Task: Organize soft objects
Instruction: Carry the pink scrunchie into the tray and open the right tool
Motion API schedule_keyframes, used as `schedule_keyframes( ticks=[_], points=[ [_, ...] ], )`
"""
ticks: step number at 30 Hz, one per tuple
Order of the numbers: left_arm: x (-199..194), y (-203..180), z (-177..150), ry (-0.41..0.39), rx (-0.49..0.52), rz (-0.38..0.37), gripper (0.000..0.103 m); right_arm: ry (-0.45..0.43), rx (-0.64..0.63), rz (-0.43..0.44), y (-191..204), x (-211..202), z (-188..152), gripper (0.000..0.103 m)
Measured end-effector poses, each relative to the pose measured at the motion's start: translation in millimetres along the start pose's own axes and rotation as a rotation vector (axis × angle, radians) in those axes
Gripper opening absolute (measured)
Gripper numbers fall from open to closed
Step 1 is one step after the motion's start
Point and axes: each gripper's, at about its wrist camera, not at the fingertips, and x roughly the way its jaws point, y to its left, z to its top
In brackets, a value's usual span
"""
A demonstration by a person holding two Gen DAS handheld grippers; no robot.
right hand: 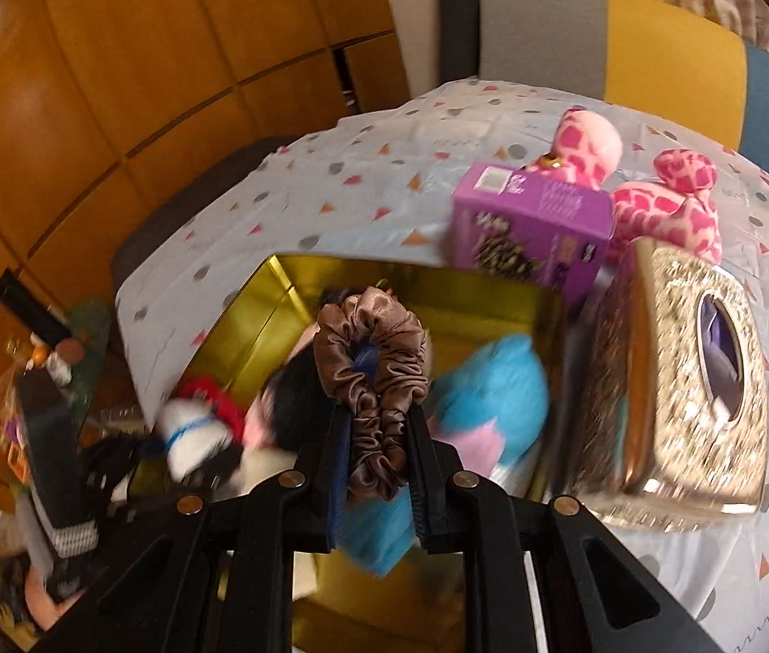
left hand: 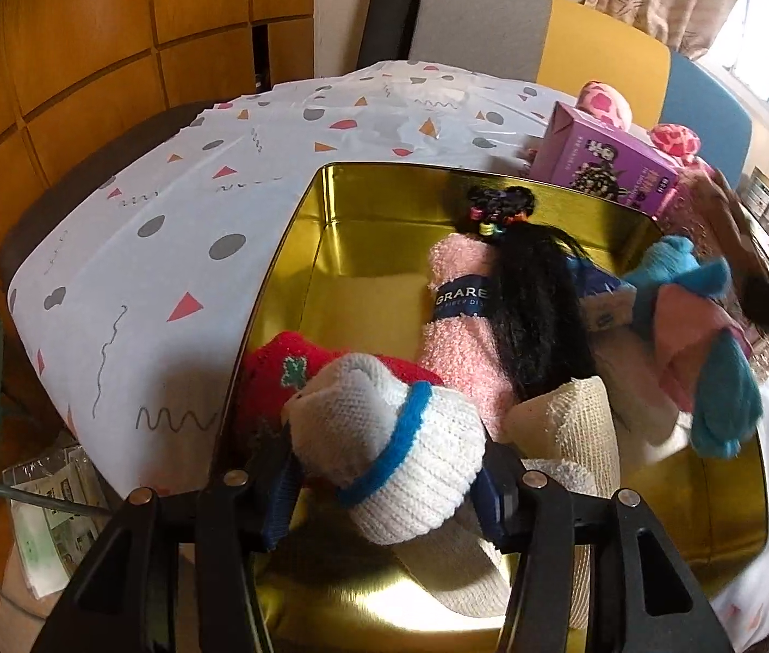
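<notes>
Glossy gold metal tin (left hand: 368, 201), satin-looking scrunchie (right hand: 371, 375), knitted sock (left hand: 411, 468).

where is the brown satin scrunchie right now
In the right wrist view the brown satin scrunchie is clamped in the right hand-held gripper, held above the gold tin, left of the glittery tissue box.

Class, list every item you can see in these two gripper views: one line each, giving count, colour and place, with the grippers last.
gold tin: one, gold, on the tablecloth.
white knitted sock: one, white with blue band, between left gripper's fingers over the tin.
red sock: one, red, in tin.
pink fluffy sock: one, pink, in tin.
brown scrunchie: one, brown satin, clamped in right gripper.
purple box: one, purple, behind tin.
glittery tissue box: one, gold, right of tin.
left gripper: black.
right gripper: black.
</notes>
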Motion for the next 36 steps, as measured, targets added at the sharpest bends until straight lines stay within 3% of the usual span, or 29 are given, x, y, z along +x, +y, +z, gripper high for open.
schedule_keyframes(
  ticks=[6,16,19,22,24,30,36],
  points=[
    [11,1,14,0.012,-0.024,0.003,0.056,0.06,-0.044,-0.001,14,24,-11,0.018],
    [29,-4,33,0.01,-0.028,0.027,0.062,0.163,0.087,-0.074,-14,89,-10,0.018],
    [26,-2,31,0.016,-0.045,0.003,0.074,0.179,0.062,-0.072,-11,94,-14,0.019],
    [17,-3,25,0.005,-0.051,-0.009,0.088,0.207,0.051,-0.011,-3,92,-21,0.022],
    [8,-3,20,-0.021,-0.051,0.009,0.091,0.218,0.051,-0.004,-1,92,-29,0.025],
    [-12,1,13,-0.066,-0.049,0.007,0.091,0.179,0.049,0.038,6,73,-43,0.035],
    [-28,3,5,-0.094,-0.051,0.017,0.091,0.037,0.041,-0.001,7,21,-43,0.036]
  ],
)
